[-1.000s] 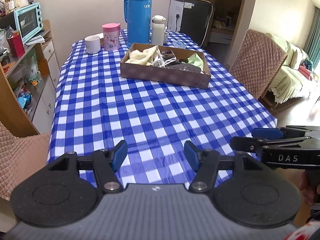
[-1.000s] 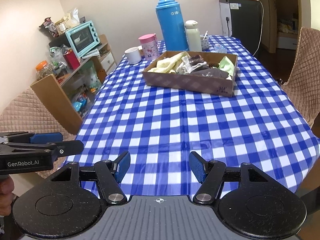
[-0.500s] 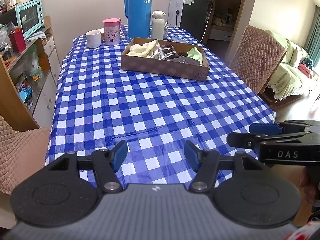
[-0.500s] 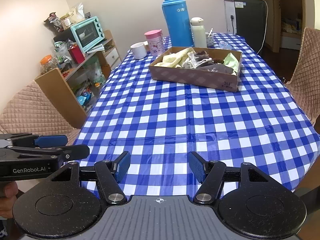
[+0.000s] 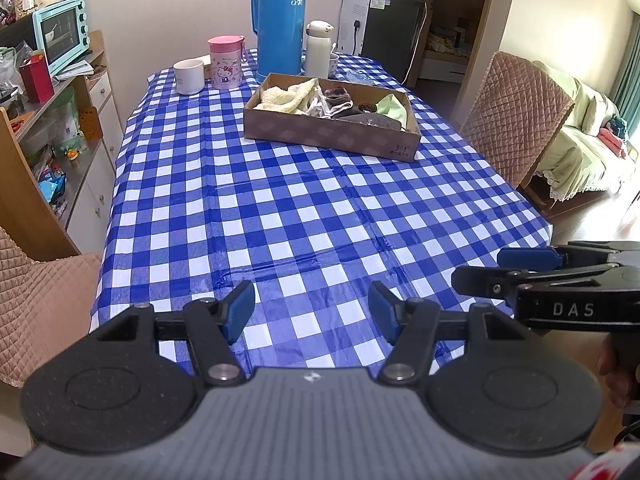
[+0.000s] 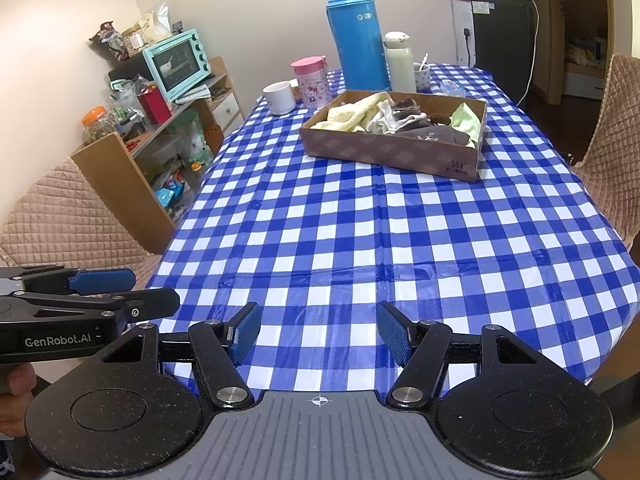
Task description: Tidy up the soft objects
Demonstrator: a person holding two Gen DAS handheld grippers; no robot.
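A shallow cardboard box (image 5: 332, 136) (image 6: 394, 152) stands at the far middle of the blue checked table. It holds soft things: a pale yellow towel (image 5: 286, 98) (image 6: 352, 114), white and dark socks (image 5: 336, 102) (image 6: 404, 116), a grey cloth (image 6: 438, 135) and a light green cloth (image 5: 394, 106) (image 6: 466, 118). My left gripper (image 5: 312, 312) is open and empty over the table's near edge. My right gripper (image 6: 318, 334) is open and empty beside it. Each gripper shows in the other's view: the right (image 5: 528, 268), the left (image 6: 100, 292).
Behind the box stand a tall blue thermos (image 5: 280, 20), a white flask (image 5: 318, 50), a pink mug (image 5: 226, 62) and a white cup (image 5: 189, 76). Padded chairs stand at the left (image 5: 36, 300) and right (image 5: 516, 112). A cluttered shelf with a teal oven (image 6: 176, 62) is at the left.
Both grippers have pulled back from the box toward the table's near edge and a little up. Both stay open and empty. Nothing on the table has moved.
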